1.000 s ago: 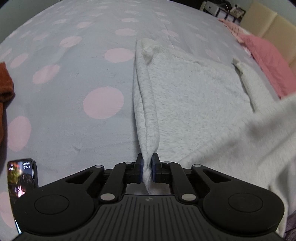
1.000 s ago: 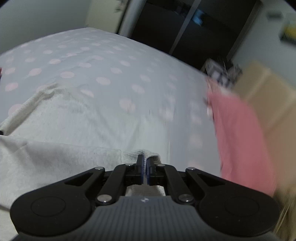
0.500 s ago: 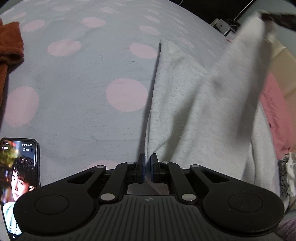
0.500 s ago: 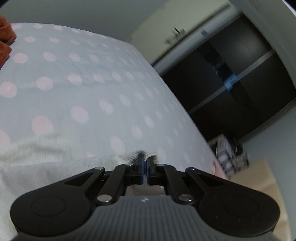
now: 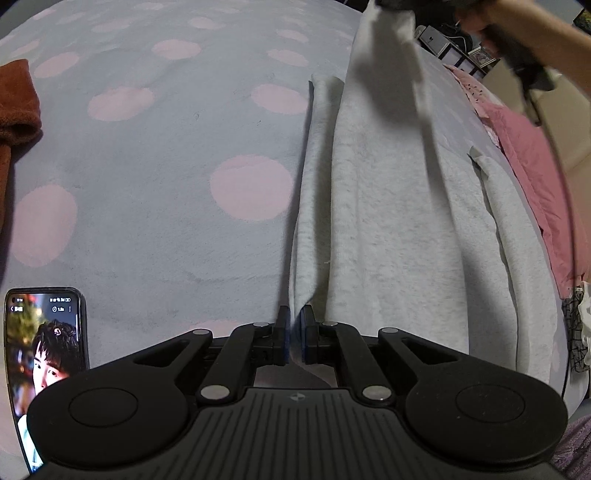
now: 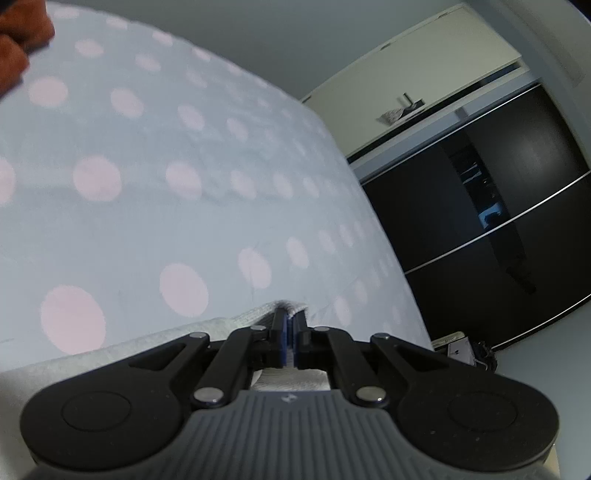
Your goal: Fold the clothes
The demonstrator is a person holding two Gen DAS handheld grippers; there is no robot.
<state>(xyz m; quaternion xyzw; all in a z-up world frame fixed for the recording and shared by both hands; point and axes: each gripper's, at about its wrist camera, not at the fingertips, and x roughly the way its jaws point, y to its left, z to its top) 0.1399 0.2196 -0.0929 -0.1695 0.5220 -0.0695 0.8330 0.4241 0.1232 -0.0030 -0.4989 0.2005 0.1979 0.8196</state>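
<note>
A light grey fleece garment point(image 5: 388, 229) lies on a grey bedspread with pink dots point(image 5: 166, 155). My left gripper point(image 5: 294, 334) is shut on the garment's near edge, low over the bed. My right gripper point(image 6: 291, 332) is shut on another edge of the same garment point(image 6: 273, 310) and holds it high, so a panel of cloth hangs from the top right of the left wrist view point(image 5: 384, 55). The person's hand on the right gripper shows there too point(image 5: 517, 33).
A phone with a lit screen point(image 5: 44, 354) lies on the bed at the near left. A rust-brown cloth point(image 5: 14, 107) sits at the far left. Pink bedding point(image 5: 532, 177) lies along the right edge. Dark wardrobe doors point(image 6: 480, 206) stand beyond the bed.
My right gripper has lifted its edge of the garment up and across toward the left. My left gripper kept its grip and drew back a little toward the phone.
</note>
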